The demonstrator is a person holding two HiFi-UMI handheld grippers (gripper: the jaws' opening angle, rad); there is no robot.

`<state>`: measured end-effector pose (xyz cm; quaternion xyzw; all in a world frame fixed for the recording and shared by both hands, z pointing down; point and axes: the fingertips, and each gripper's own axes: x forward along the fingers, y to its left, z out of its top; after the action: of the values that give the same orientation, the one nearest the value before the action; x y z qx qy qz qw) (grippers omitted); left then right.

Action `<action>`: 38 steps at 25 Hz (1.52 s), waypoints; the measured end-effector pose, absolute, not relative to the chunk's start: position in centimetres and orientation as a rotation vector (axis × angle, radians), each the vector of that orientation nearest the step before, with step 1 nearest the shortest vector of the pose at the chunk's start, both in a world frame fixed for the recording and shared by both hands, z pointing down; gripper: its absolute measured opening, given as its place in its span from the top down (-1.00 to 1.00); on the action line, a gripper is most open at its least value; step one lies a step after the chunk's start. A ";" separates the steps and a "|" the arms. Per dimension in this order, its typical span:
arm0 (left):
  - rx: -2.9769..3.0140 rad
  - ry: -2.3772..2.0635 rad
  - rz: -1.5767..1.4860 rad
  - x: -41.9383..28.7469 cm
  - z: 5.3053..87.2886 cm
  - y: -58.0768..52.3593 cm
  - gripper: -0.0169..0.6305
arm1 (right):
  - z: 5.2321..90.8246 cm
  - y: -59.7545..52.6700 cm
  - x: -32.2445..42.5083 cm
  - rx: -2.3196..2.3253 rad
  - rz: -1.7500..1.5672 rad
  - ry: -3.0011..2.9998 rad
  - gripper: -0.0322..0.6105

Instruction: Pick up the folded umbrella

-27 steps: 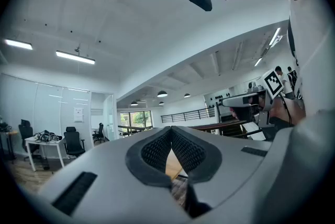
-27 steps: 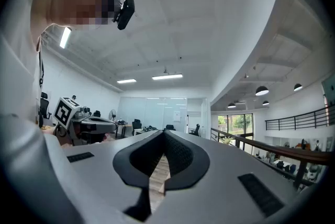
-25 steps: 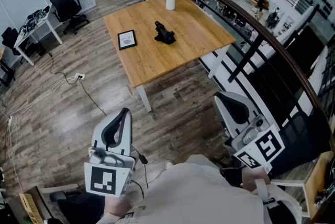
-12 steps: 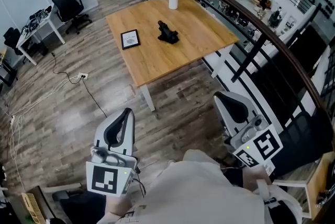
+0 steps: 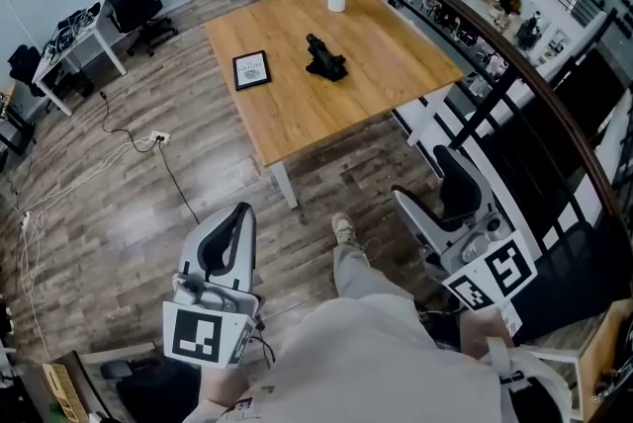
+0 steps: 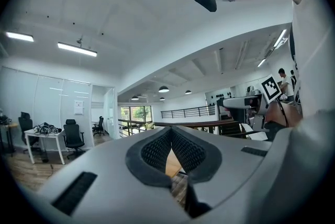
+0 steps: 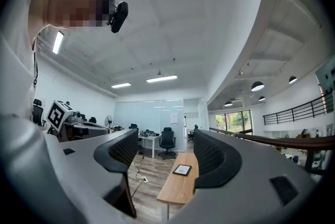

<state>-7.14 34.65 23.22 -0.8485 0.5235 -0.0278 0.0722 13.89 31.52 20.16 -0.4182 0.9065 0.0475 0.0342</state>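
Umbrella: the small black folded umbrella (image 5: 326, 58) lies mid-top on the light wooden table (image 5: 297, 115), well ahead of us, near a black picture frame (image 5: 251, 70).
Right gripper (image 7: 166, 152): jaws opening, nothing between them. We reckon it's prepping for the grab.
Left gripper (image 6: 170, 136): fingers together, empty, probably just spare.

PLACE: was an open-plan office | FAR LEFT: black swivel chairs (image 5: 134, 1) stood at a white desk (image 5: 79, 38), glass partitions (image 7: 152, 118) behind | CENTRE: wooden table (image 5: 297, 115) stood on plank floor (image 5: 129, 213) | RIGHT: railing (image 5: 509, 60) ran alongside | CEILING: strip lights (image 6: 77, 49) were lit
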 end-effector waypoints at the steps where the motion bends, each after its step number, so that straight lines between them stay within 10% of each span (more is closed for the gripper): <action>1: -2.545 1.586 -0.075 -7.3 23.4 33.9 0.89 | 20.5 30.5 13.8 -1.283 0.142 2.794 -0.16; 38: -2.540 1.797 -0.361 -3.7 29.0 -15.9 0.90 | 34.0 -23.6 13.6 -1.139 -0.324 3.097 -0.16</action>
<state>-3.69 -15.88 29.00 -0.8108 0.5738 -0.1152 0.0046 13.60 -23.59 34.04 -0.3423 0.9305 -0.0974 -0.0869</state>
